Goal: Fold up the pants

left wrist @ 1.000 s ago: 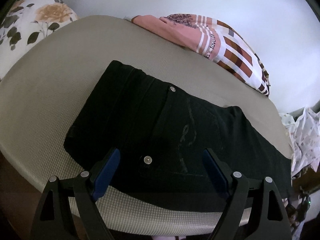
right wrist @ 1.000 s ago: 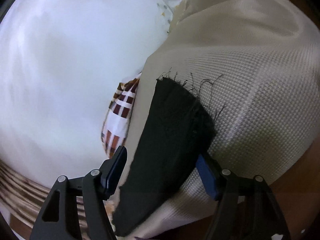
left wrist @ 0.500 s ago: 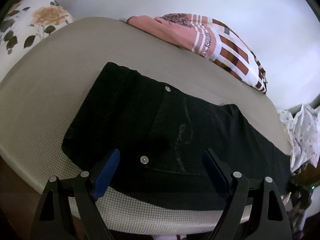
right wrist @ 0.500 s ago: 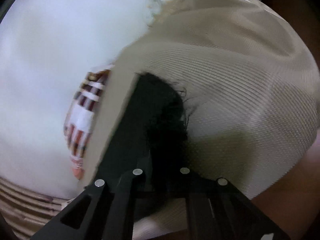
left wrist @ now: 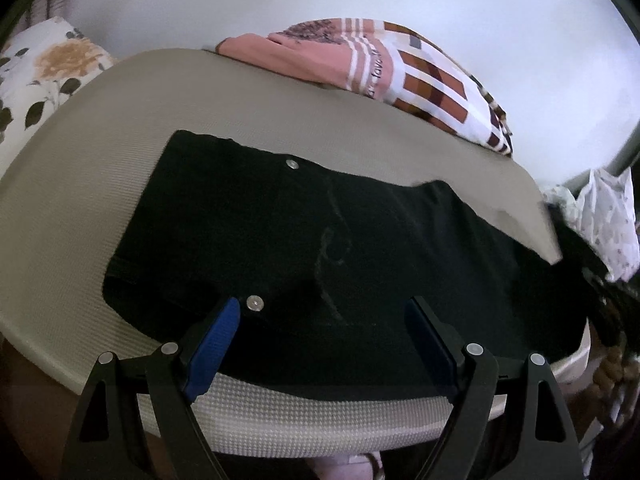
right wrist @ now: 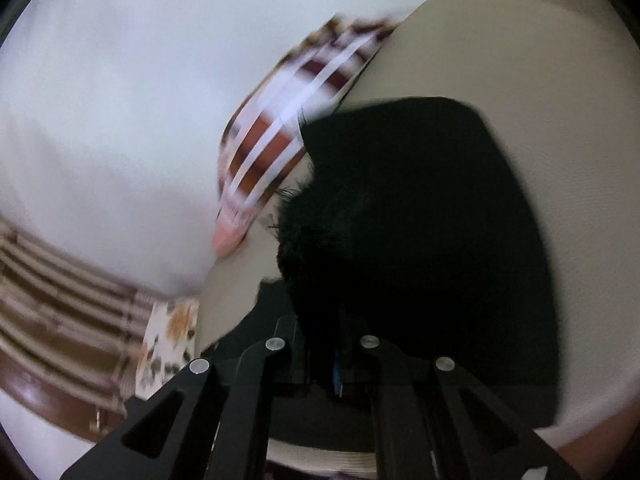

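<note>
Left wrist view first: the padded beige counter (left wrist: 80, 184) fills most of the frame, and the black pants (left wrist: 304, 248) lie flat along it, waistband end toward the picture's left, legs running off to the right edge. Behind them a pink and brown patterned cloth (left wrist: 400, 72) is heaped against the white wall. My left hand-held gripper (left wrist: 324, 344) hangs released over the near waistband, jaws wide, the fabric beneath them but not pinched, much as it was a second ago.

The change is on the other side. A second ago my right hand-held gripper (right wrist: 340, 364) straddled the frayed hem (right wrist: 296, 216) with jaws apart; they have just been closing, and now they are clenched on that hem with black fabric bunched between them. The right wrist view is smeared, and the leg end now rides over the rest of the pants. I judge the lengthwise fold is under way, hem travelling toward the waistband.
</note>
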Available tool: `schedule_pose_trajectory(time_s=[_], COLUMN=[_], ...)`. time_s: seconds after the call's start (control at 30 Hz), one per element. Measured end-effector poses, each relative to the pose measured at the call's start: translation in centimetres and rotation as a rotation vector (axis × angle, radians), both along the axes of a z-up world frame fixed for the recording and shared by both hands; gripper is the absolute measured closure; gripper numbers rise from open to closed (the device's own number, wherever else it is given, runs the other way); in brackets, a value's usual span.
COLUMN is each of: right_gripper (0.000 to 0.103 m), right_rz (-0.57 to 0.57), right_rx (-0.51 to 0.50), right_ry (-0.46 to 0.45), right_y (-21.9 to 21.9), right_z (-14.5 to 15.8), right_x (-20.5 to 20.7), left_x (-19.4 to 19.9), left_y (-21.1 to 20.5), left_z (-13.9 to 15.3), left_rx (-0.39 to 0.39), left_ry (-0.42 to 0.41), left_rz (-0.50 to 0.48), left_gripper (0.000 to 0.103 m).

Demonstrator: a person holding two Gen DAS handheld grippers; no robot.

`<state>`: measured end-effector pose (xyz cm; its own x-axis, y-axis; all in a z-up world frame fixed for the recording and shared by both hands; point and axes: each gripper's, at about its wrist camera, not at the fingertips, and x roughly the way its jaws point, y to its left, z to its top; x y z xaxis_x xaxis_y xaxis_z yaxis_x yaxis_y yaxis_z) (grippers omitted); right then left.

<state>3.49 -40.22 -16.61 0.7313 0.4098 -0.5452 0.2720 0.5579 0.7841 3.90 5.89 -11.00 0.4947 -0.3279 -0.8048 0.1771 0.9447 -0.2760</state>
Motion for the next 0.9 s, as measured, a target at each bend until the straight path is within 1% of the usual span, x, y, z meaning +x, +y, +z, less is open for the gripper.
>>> schedule_pose_trajectory(time_s=[0.13, 0.23, 0.33, 0.47, 0.63, 0.73, 0.83, 0.9], right_gripper=[0.094, 0.094, 0.094, 0.094, 0.094, 0.094, 0.093, 0.093], right_rz=[0.124, 0.203, 0.259, 0.290, 0.298, 0.320, 0.342, 0.358], right_rx=[0.035, 0.059, 0.038, 0.025, -0.021, -0.078, -0.102, -0.136], right_ry=[0.039, 0.067, 0.086, 0.112, 0.098, 0.096, 0.099, 0.091], right_y=[6.0, 9.9, 12.5, 13.6, 14.2, 15.1, 15.8, 16.3], right_z=[-2.1, -3.6, -4.3, -5.4, -4.6, -4.2, -4.3, -4.2], right_x=[3.7, 4.1, 4.1, 3.5, 4.2, 4.4, 4.5, 4.3], left_x=[-0.2, -0.2, -0.1, 0.0, 0.0, -0.2, -0.2, -0.3], left_y=[-0.8, -1.0, -1.0, -0.8, -0.9, -1.2, -1.4, -1.3], left_z=[-0.3, -0.7, -1.0, -1.3, -1.7, -1.7, -1.7, -1.8], left_rx=[0.018, 0.020, 0.010, -0.005, -0.002, 0.005, 0.014, 0.015], left_ry=[0.008, 0.021, 0.040, 0.059, 0.076, 0.077, 0.078, 0.080], left_rz=[-0.028, -0.038, -0.037, -0.037, -0.039, -0.046, -0.053, -0.054], left_gripper=[0.018, 0.018, 0.018, 0.018, 0.018, 0.018, 0.018, 0.018])
